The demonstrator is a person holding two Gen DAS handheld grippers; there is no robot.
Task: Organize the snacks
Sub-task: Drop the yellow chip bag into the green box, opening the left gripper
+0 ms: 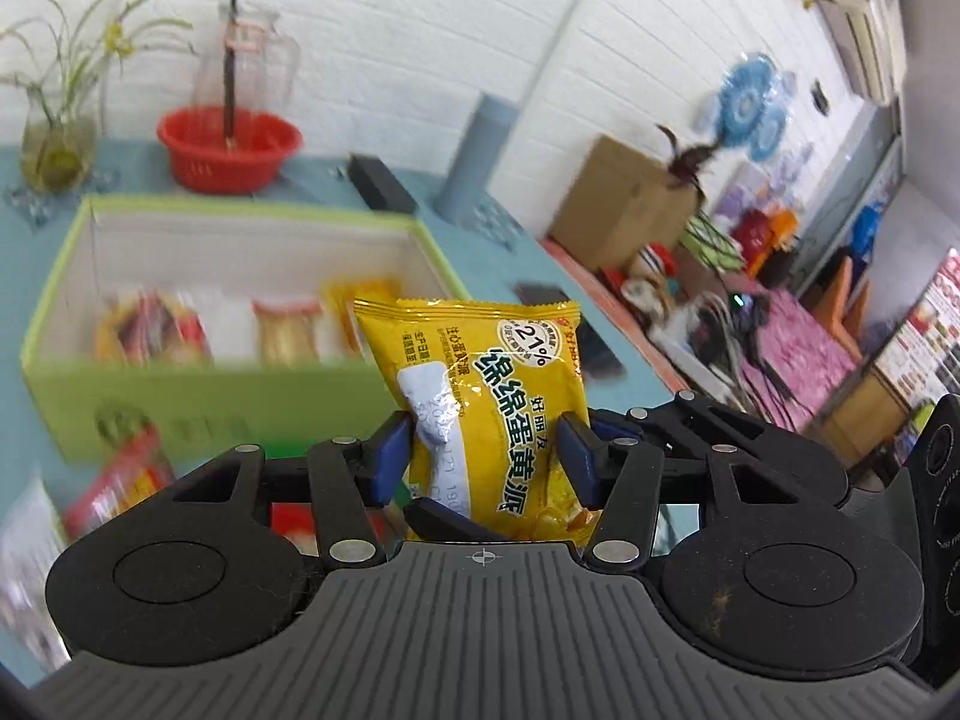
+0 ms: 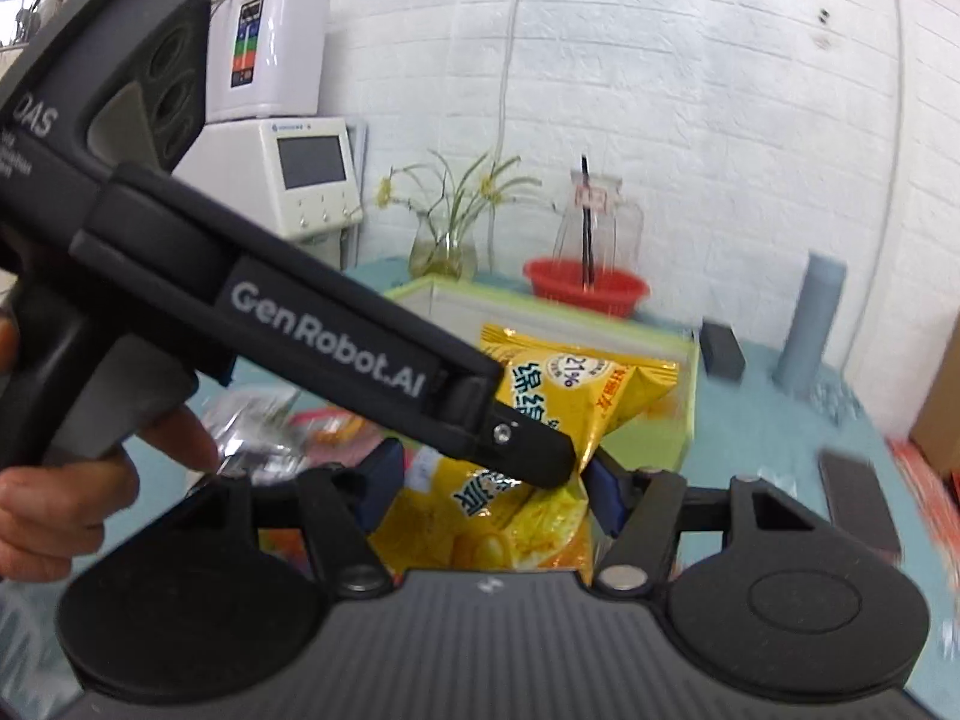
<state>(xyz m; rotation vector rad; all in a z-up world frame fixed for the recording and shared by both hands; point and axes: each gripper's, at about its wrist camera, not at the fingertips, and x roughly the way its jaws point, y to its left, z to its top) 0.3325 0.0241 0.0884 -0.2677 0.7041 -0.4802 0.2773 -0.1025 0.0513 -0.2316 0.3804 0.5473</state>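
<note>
A yellow snack packet (image 1: 498, 396) with Chinese print stands upright between the blue pads of my left gripper (image 1: 480, 456), which is shut on it, above the table and right of the green box (image 1: 198, 402). In the right wrist view the same packet (image 2: 576, 396) is pinched by the left gripper's black finger (image 2: 528, 450), which crosses the frame from the left. The packet's lower part lies between the pads of my right gripper (image 2: 486, 486), whose jaws stand wide on either side of it. The green box (image 2: 690, 354) holds several snack packets (image 1: 288, 330).
A red basket (image 1: 228, 147), a glass jug (image 1: 246, 60), a plant vase (image 1: 57, 144) and a grey cylinder (image 1: 474, 162) stand at the back of the blue table. Loose packets (image 1: 114, 480) lie before the box. A black phone (image 2: 858, 498) lies right.
</note>
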